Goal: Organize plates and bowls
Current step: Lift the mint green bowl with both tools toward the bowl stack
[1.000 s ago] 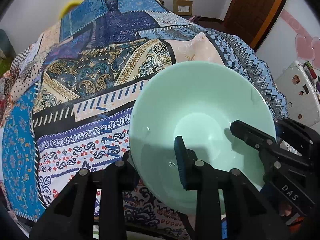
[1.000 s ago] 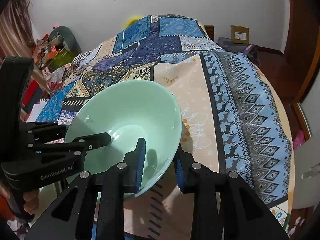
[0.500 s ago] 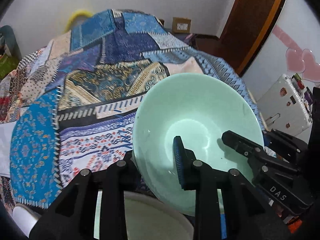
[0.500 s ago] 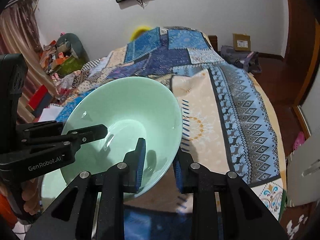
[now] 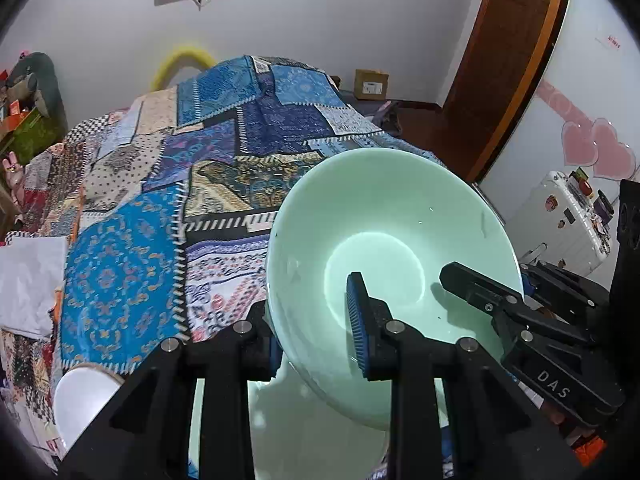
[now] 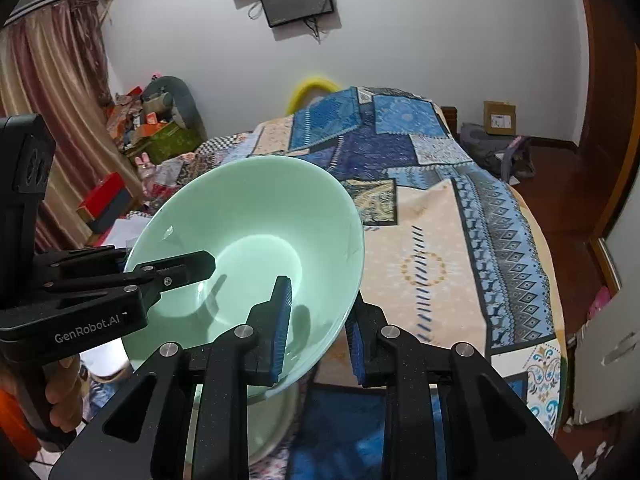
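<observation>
Mint-green bowl (image 5: 400, 240) held tilted in the lower centre-right of the left wrist view, gripped on opposite rims by both grippers. Left gripper (image 5: 316, 332) clenched on the near rim, one finger inside, one outside. Right gripper (image 6: 318, 328) clamps the rim at lower centre of the right wrist view, blue pads (image 6: 280, 328) either side of the wall. Bowl hangs above a second pale green dish (image 5: 304, 436) at the bottom edge. White bowl (image 5: 80, 404) sits lower left. Patchwork quilt (image 5: 168, 208) fills the background.
</observation>
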`<state>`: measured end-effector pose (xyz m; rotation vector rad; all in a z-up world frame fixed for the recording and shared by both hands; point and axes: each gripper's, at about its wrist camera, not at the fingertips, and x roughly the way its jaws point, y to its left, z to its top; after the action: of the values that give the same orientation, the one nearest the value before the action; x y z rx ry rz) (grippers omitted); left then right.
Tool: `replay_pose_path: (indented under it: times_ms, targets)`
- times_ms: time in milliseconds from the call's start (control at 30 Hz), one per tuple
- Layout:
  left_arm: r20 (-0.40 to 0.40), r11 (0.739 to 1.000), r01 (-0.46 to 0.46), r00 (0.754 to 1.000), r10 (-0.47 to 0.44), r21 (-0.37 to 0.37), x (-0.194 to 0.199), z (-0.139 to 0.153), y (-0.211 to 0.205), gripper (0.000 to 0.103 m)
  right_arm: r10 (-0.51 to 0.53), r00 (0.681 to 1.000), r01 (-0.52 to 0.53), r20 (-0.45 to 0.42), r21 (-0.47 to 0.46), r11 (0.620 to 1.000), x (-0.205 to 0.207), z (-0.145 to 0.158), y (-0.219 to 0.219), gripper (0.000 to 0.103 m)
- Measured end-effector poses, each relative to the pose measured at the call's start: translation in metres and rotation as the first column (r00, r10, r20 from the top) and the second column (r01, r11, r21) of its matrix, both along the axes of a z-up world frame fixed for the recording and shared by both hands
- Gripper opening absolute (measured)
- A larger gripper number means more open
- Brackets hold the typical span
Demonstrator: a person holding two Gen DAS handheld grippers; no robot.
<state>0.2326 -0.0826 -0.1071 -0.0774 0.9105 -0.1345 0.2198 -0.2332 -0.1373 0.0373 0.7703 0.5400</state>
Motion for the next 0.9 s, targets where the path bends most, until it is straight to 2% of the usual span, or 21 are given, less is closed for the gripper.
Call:
replay_pose_path:
  times_ms: [600,900]
  targets:
    - [0.052,0.995,-0.087,0.995,0.089,-0.046,-0.077,0.027,0.073,0.028,0.092,0.995,-0.091,0.049,-0.007,0.996,-0.051,0.018,0.065,0.024]
    - [0.044,0.986,-0.158,0.986,0.16,-0.05,-0.112,0.022,0.118,0.028,0.181,0.983,-0.18,0.028,-0.008,0.984,-0.072,0.007,0.108,0.024]
